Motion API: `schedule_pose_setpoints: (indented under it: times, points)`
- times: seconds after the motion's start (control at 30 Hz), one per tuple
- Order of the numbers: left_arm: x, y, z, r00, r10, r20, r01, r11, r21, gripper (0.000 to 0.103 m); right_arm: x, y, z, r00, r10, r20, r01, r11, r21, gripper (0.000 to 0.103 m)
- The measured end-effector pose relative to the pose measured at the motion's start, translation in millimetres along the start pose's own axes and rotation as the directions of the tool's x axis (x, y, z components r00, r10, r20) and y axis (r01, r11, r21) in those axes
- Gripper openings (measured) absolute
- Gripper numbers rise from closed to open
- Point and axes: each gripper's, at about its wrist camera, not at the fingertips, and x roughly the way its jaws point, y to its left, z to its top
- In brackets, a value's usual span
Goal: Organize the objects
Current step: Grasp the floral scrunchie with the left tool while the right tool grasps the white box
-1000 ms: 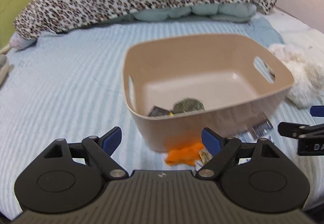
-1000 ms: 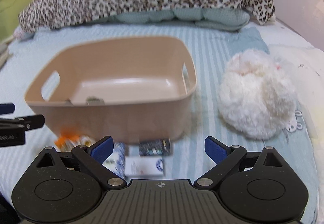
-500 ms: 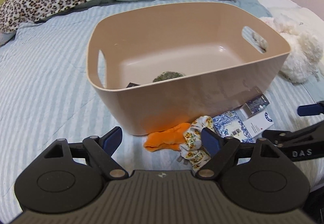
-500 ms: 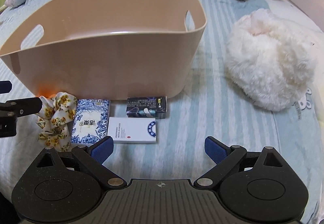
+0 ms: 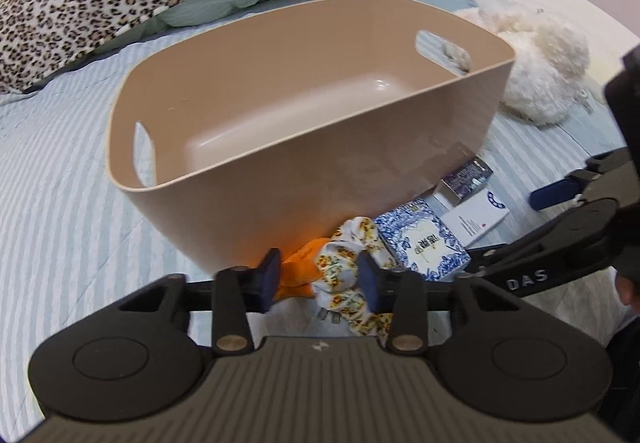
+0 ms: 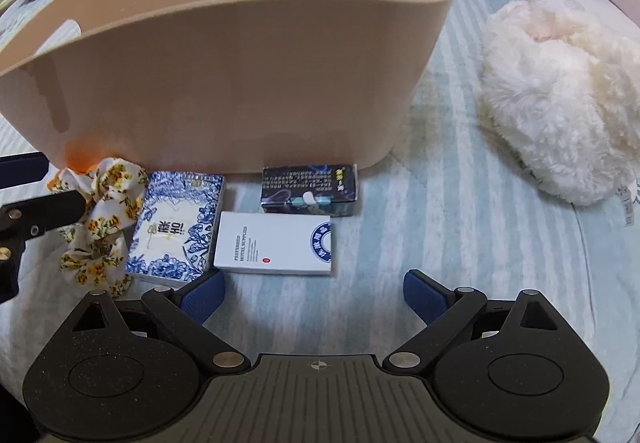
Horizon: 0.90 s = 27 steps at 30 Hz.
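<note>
Fingers of left gripper (image 5: 318,277) narrowed around floral scrunchie (image 5: 347,263), not visibly clamped; right gripper (image 6: 314,293) wide apart, near white box (image 6: 276,243). Pick-up step, seemingly. Next: squeeze, lift, drop into beige basket (image 5: 248,179) just beyond.

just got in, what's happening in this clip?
A person is tidying small items on a bed into a beige bin. The left hand-held gripper has its jaws narrowed around a floral scrunchie lying beside an orange cloth; whether it grips yet is unclear. The right hand-held gripper is open, just short of a white box. A blue patterned box and a dark box lie in front of the bin.
</note>
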Motion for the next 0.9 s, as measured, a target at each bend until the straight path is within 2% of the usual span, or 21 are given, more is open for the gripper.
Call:
schedule_pose_setpoints:
  times: [0.1, 0.17, 0.3, 0.37, 0.43, 0.47, 0.53, 0.6, 0.7, 0.73, 0.8, 0.87, 0.9]
  points:
    - [1.5, 0.5, -0.7, 1.000, -0.025, -0.002, 0.025, 1.000, 0.006, 0.012, 0.4, 3.4, 0.5, 1.000, -0.002, 0.018, 0.002, 1.000, -0.004, 0.093]
    - [1.3, 1.6, -2.0, 0.999, -0.040, -0.006, 0.040, 0.999, 0.011, 0.005, -1.5, 4.9, 1.3, 0.999, 0.006, 0.033, -0.006, 1.000, -0.006, 0.089]
    - [-0.2, 4.8, -6.2, 0.999, -0.047, -0.010, 0.047, 0.999, 0.016, 0.002, -1.8, 6.3, 1.6, 0.999, 0.019, 0.036, -0.018, 1.000, -0.008, 0.078]
    - [-0.9, 7.0, -8.3, 0.999, -0.051, -0.015, 0.052, 0.999, 0.017, 0.002, -2.5, 7.2, 1.3, 0.999, 0.025, 0.037, -0.025, 1.000, -0.012, 0.069]
    - [-1.1, 9.0, -9.8, 0.999, -0.049, -0.020, 0.049, 0.999, 0.015, 0.001, -4.7, 8.3, 1.0, 0.999, 0.034, 0.040, -0.033, 0.999, -0.021, 0.053]
    - [-1.5, 9.8, -10.0, 0.999, -0.044, -0.020, 0.044, 0.999, 0.012, 0.001, -6.0, 8.3, 0.8, 0.998, 0.036, 0.042, -0.035, 0.999, -0.021, 0.050]
    - [-2.4, 10.7, -10.7, 0.999, -0.042, -0.021, 0.042, 0.999, 0.006, 0.001, -8.2, 7.5, 0.2, 0.998, 0.044, 0.040, -0.043, 0.999, -0.021, 0.037]
    - [-4.0, 12.0, -10.5, 0.999, -0.048, -0.022, 0.048, 0.999, 0.004, 0.001, -10.8, 5.1, -0.8, 0.998, 0.055, 0.037, -0.055, 0.998, -0.013, 0.031]
    - [-5.6, 12.5, -10.9, 0.999, -0.046, -0.021, 0.046, 0.999, 0.006, 0.001, -13.7, 1.3, -3.2, 0.997, 0.061, 0.035, -0.061, 0.998, -0.009, 0.031]
    - [-5.4, 12.8, -11.4, 0.999, -0.045, -0.021, 0.045, 0.999, 0.004, 0.001, -13.7, -0.1, -4.1, 0.998, 0.062, 0.034, -0.062, 0.998, -0.005, 0.037]
    - [-4.1, 13.1, -11.8, 0.999, -0.044, -0.030, 0.044, 0.999, 0.000, 0.001, -13.3, -3.4, -5.5, 0.997, 0.062, 0.037, -0.063, 0.998, 0.009, 0.044]
    - [-2.4, 13.9, -12.3, 0.998, -0.052, -0.040, 0.052, 0.999, -0.004, 0.001, -12.7, -6.9, -4.6, 0.997, 0.067, 0.048, -0.068, 0.998, 0.014, 0.055]
    - [-1.3, 14.6, -12.9, 0.998, -0.054, -0.044, 0.054, 0.999, -0.009, 0.001, -12.0, -10.6, -5.4, 0.996, 0.062, 0.058, -0.063, 0.998, 0.012, 0.065]
